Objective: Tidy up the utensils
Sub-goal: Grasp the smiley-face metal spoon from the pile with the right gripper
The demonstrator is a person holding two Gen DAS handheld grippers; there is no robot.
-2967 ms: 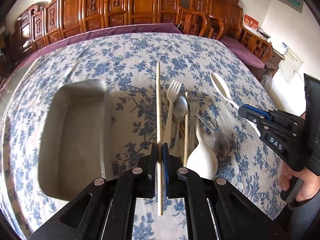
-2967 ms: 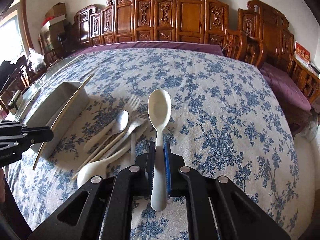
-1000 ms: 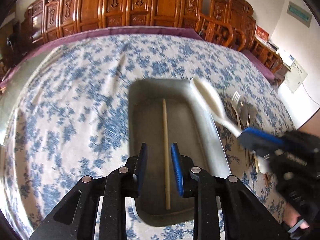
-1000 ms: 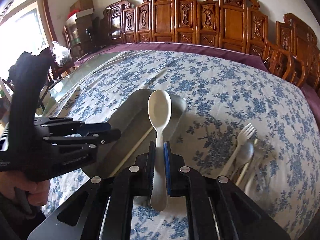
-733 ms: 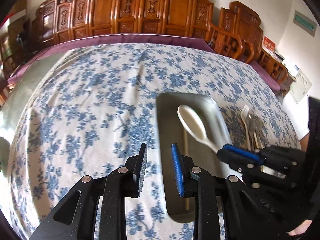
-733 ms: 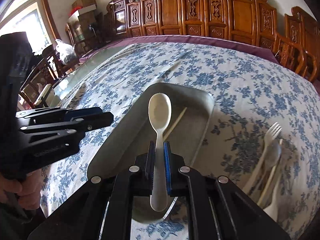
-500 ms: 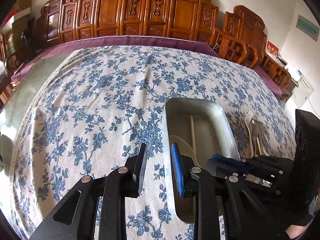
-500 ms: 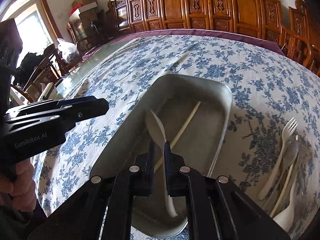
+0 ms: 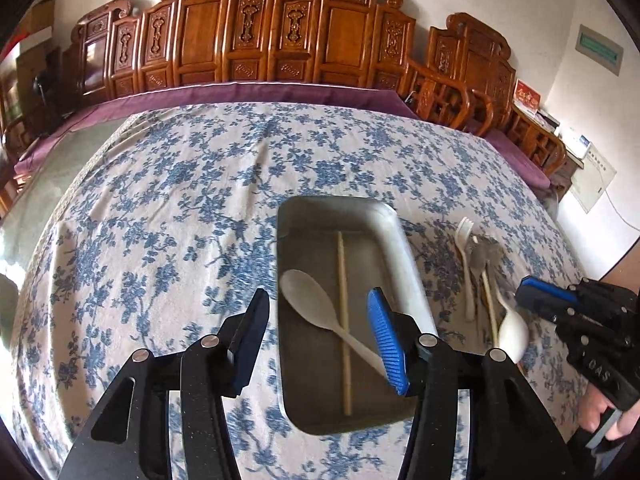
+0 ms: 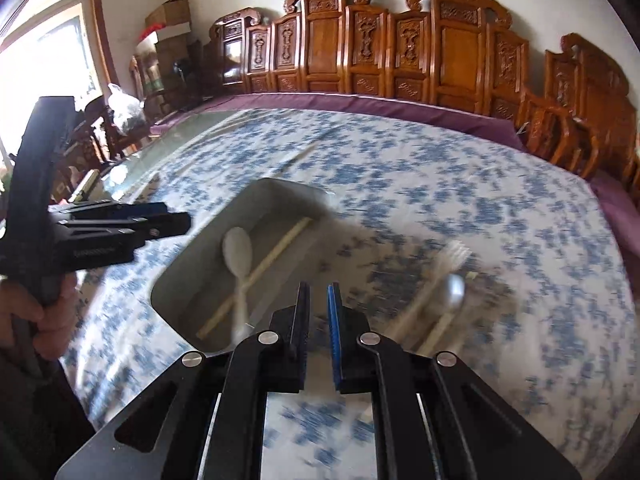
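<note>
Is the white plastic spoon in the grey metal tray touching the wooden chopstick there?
Touching: in the left wrist view the white plastic spoon handle crosses the wooden chopstick in the tray.

Bright daylight, motion-blurred right view

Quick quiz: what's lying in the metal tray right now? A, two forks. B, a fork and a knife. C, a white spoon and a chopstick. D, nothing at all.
C: the white spoon lies crossed over the chopstick inside the metal tray.
</note>
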